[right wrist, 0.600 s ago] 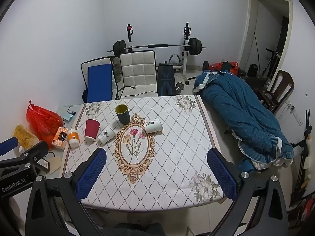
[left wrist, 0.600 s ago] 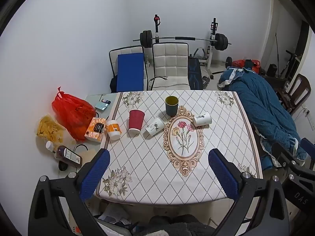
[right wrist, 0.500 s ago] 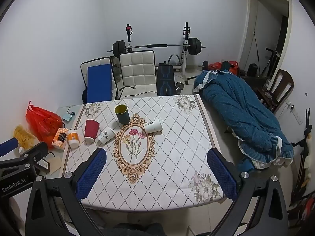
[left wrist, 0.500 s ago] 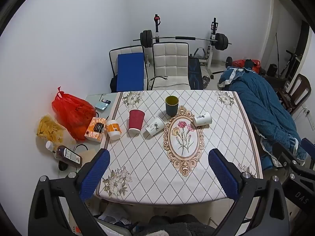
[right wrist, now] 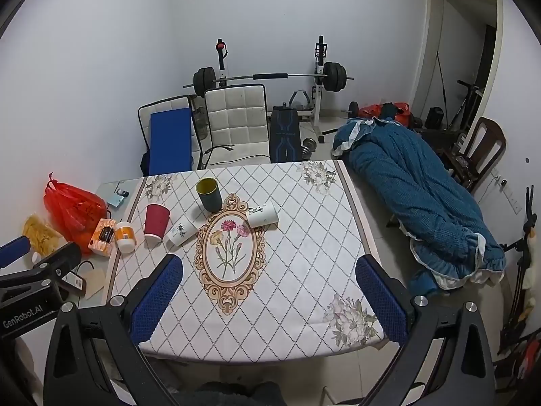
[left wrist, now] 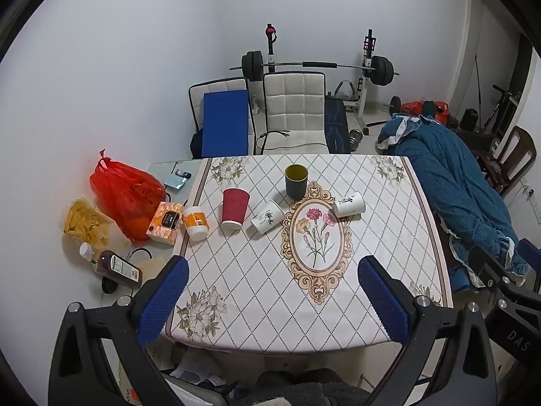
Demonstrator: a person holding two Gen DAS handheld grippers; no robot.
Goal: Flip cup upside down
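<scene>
Cups line the far half of my table, read against the flower medallion: left of it a jar, an upright red cup and a white cup on its side, at its top edge the upright dark cup with the yellow inside, at its right a second tipped white cup. I judge the dark cup stiff, smooth and heavier than paper, best pinched across its mid-wall, while the red one looks light, ribbed and crushable. My left gripper and right gripper hang well short of the medallion, both spread wide on nothing.
</scene>
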